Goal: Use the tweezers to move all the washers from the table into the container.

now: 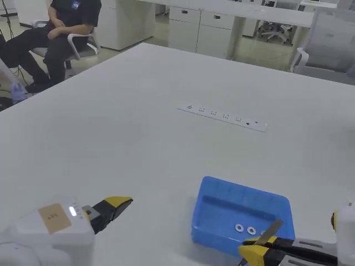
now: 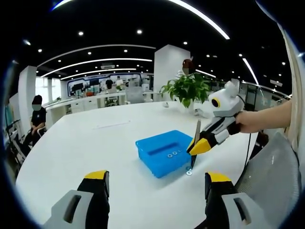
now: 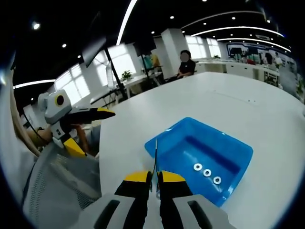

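On the white table point(image 1: 111, 138), toward its near right side, a blue container point(image 1: 222, 208) is seen, and three washers point(image 3: 207, 172) are counted lying in a row on its floor. One more washer point(image 2: 189, 172) is picked out in the left gripper view, flat on the tabletop just beside the container's near corner. The right gripper point(image 3: 155, 180) is held over that corner, and its jaws are pressed together on the tweezers point(image 3: 156, 150), which are pinched between the yellow tips. From the left gripper view the tweezers are shown pointing down, with the tip brought right above the loose washer; whether the washer is touched or gripped cannot be told. The right gripper is gripped by a hand point(image 2: 248, 121) at the table's edge. Over on the other side, the left gripper point(image 2: 157, 183) is held low above bare table, well apart from the container, and its jaws are spread wide with nothing between them. In the head view its yellow tip is found at the lower left, aimed toward the container. Further back, a white power strip point(image 1: 222, 116) is laid flat across the middle of the table. Beyond the far corner a person point(image 1: 61, 27) in dark clothes is seated on a chair, and a green plant point(image 2: 188, 88) is glimpsed past the table's end.
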Action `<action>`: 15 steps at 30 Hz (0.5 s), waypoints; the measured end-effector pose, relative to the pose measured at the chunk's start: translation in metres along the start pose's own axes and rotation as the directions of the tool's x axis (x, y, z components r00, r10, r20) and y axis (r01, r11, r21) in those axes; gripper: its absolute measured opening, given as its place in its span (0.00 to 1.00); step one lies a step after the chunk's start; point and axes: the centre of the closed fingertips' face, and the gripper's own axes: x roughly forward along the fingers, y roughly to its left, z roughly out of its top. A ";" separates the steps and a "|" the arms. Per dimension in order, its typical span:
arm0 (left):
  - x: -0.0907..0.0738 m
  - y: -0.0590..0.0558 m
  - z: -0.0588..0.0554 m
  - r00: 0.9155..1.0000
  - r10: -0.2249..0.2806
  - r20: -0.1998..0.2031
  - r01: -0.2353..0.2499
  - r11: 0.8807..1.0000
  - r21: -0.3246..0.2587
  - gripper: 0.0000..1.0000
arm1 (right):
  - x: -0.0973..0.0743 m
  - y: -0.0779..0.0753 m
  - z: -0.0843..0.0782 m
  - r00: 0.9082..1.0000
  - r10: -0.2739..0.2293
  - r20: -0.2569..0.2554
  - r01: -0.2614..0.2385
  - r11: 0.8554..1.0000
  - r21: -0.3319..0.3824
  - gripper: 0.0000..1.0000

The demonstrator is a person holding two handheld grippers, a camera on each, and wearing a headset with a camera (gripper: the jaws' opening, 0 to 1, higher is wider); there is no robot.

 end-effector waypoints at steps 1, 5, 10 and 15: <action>0.000 0.000 0.000 1.000 0.000 0.001 0.000 1.000 0.000 0.84 | 0.001 0.000 -0.002 1.000 -0.001 -0.009 0.001 1.000 -0.004 0.04; 0.000 0.000 0.001 1.000 0.000 0.002 0.000 1.000 -0.002 0.84 | 0.005 -0.001 -0.007 1.000 0.003 -0.027 -0.003 1.000 -0.024 0.04; 0.000 0.000 0.001 1.000 -0.001 0.002 0.001 1.000 -0.001 0.84 | 0.008 -0.004 -0.012 0.999 0.001 -0.038 -0.002 1.000 -0.028 0.04; 0.000 0.000 0.001 1.000 -0.001 0.003 0.001 1.000 -0.002 0.84 | 0.009 -0.005 -0.014 0.999 0.002 -0.044 -0.003 0.999 -0.032 0.04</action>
